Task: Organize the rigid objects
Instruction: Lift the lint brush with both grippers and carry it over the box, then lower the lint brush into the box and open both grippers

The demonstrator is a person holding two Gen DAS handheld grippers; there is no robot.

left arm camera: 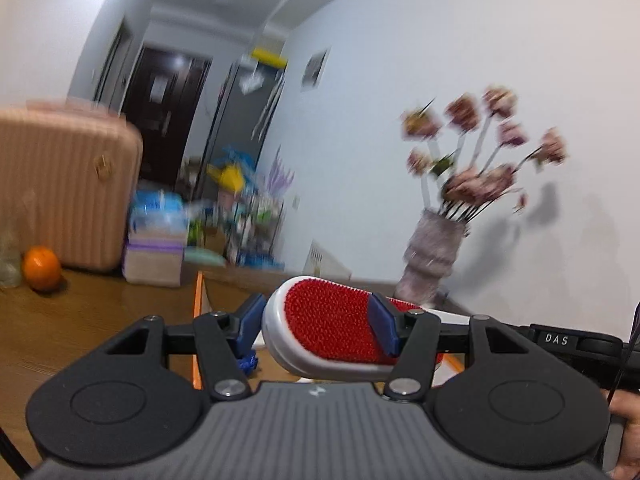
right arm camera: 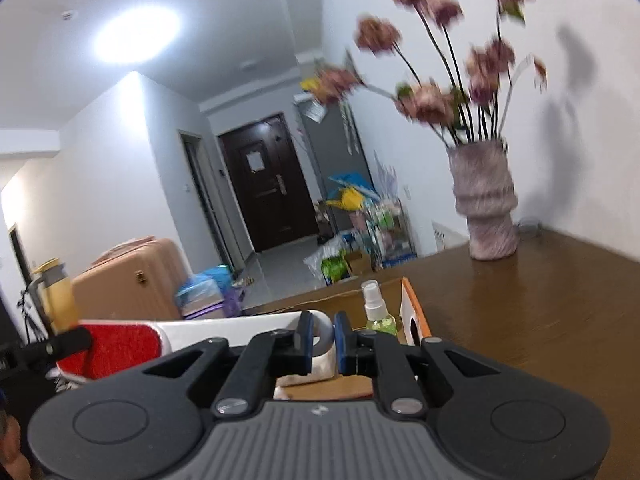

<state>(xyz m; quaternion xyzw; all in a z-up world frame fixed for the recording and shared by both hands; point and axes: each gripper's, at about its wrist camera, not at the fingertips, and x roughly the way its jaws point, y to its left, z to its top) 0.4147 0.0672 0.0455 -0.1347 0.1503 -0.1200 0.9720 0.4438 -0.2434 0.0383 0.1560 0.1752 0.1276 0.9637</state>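
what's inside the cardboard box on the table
A green spray bottle stands upright in the box. The lint brush and both grippers cover the rest.

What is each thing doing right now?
Lint brush: lifted, held at both ends.
Left gripper: shut on the red head.
Right gripper: shut on the handle's ring.
Spray bottle: upright in the box.
Vase: upright on the table.

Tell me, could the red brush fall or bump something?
Maybe. Both grippers hold the lint brush above the box: the left gripper at its red head, the right gripper at the handle's ring. If they pull apart, it might twist loose. Lowered carelessly, it could knock over the spray bottle standing inside the box.
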